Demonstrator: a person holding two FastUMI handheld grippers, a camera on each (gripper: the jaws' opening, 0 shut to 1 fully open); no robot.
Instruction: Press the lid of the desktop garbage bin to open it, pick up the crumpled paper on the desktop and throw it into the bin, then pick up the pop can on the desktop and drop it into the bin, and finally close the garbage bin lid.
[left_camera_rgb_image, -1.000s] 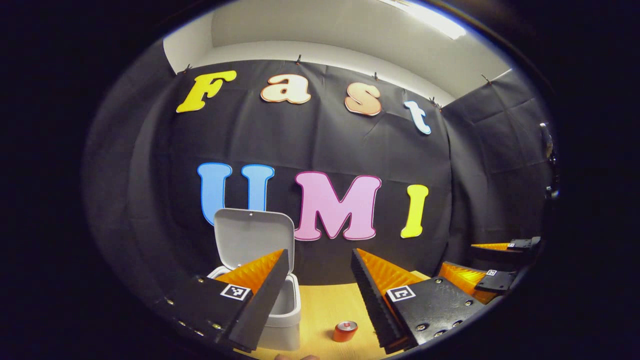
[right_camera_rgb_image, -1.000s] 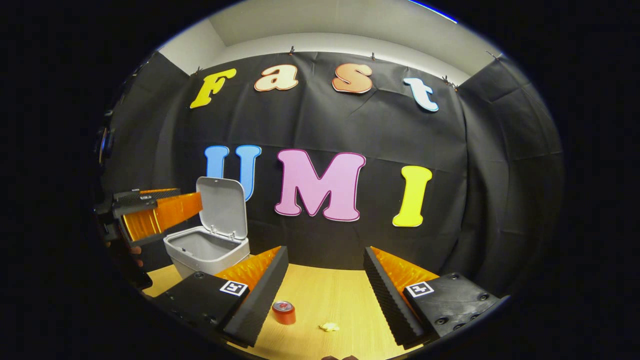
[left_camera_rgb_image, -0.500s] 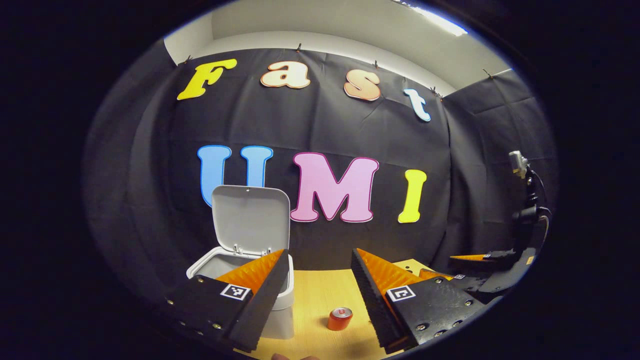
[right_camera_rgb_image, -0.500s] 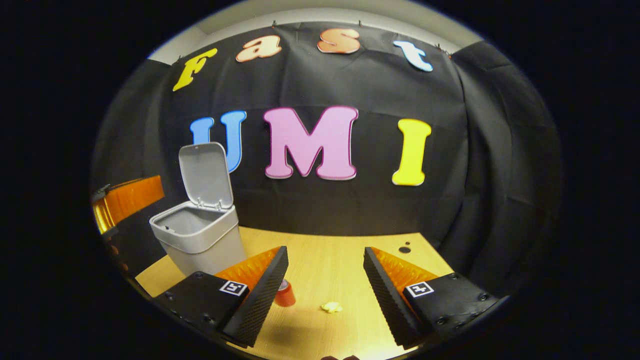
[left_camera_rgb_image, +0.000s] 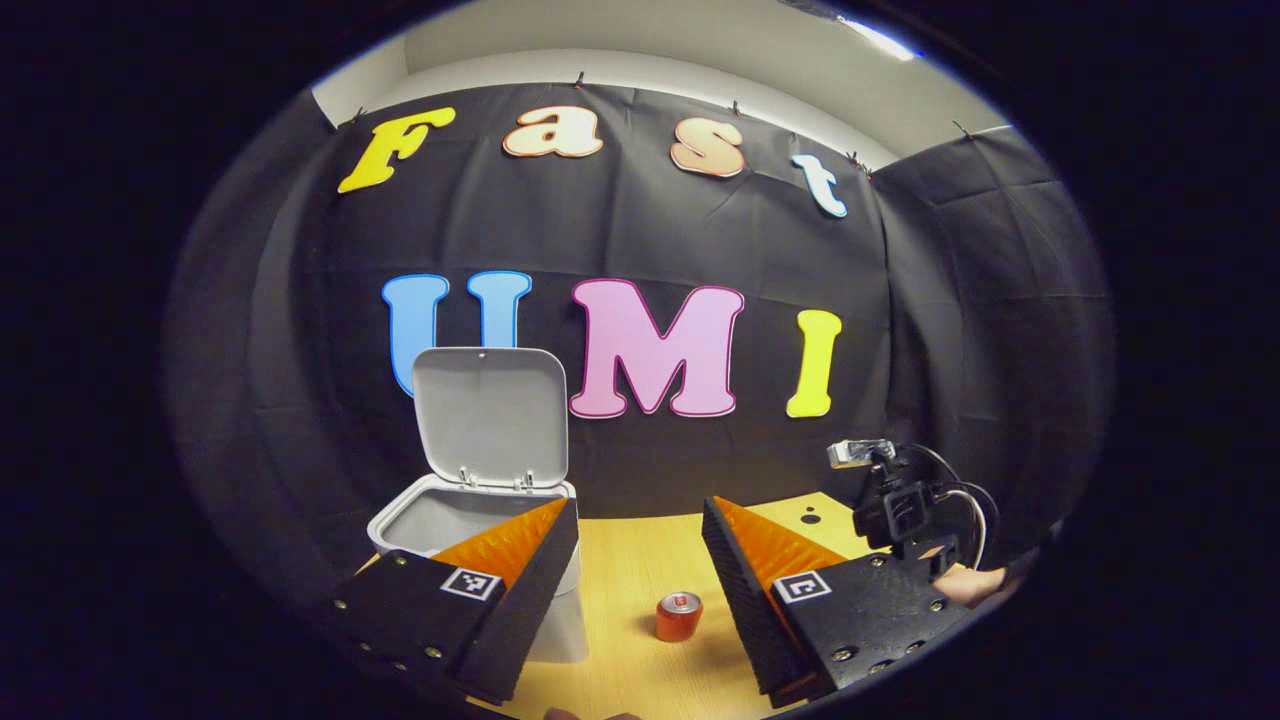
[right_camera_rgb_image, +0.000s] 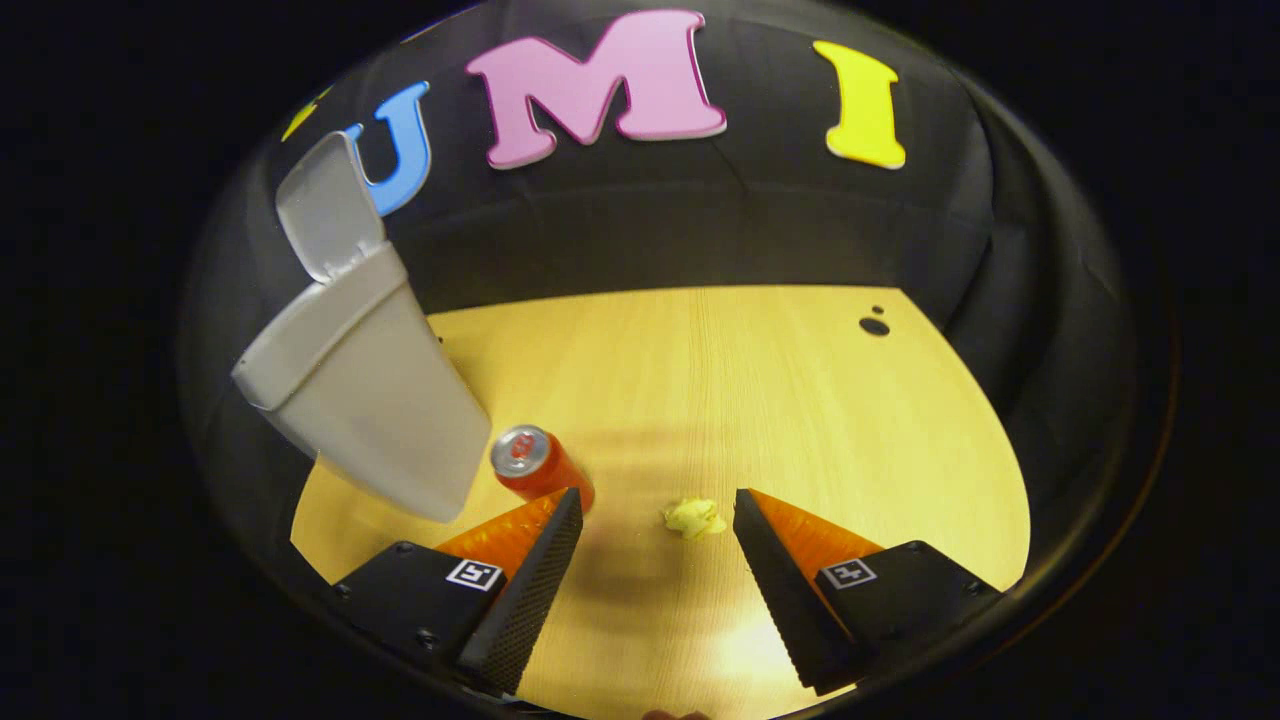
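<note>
Right tool (right_camera_rgb_image: 655, 500) spread wide, empty, above crumpled paper (right_camera_rgb_image: 694, 517); left tool (left_camera_rgb_image: 640, 510) spread, empty.

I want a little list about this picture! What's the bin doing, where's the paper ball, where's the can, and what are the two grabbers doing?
bin: lid up, open
paper ball: on the desk, between the right gripper fingers, not touched
can: upright, between bin and paper
right gripper: open, aimed down at the paper
left gripper: open, empty, near the bin
</note>
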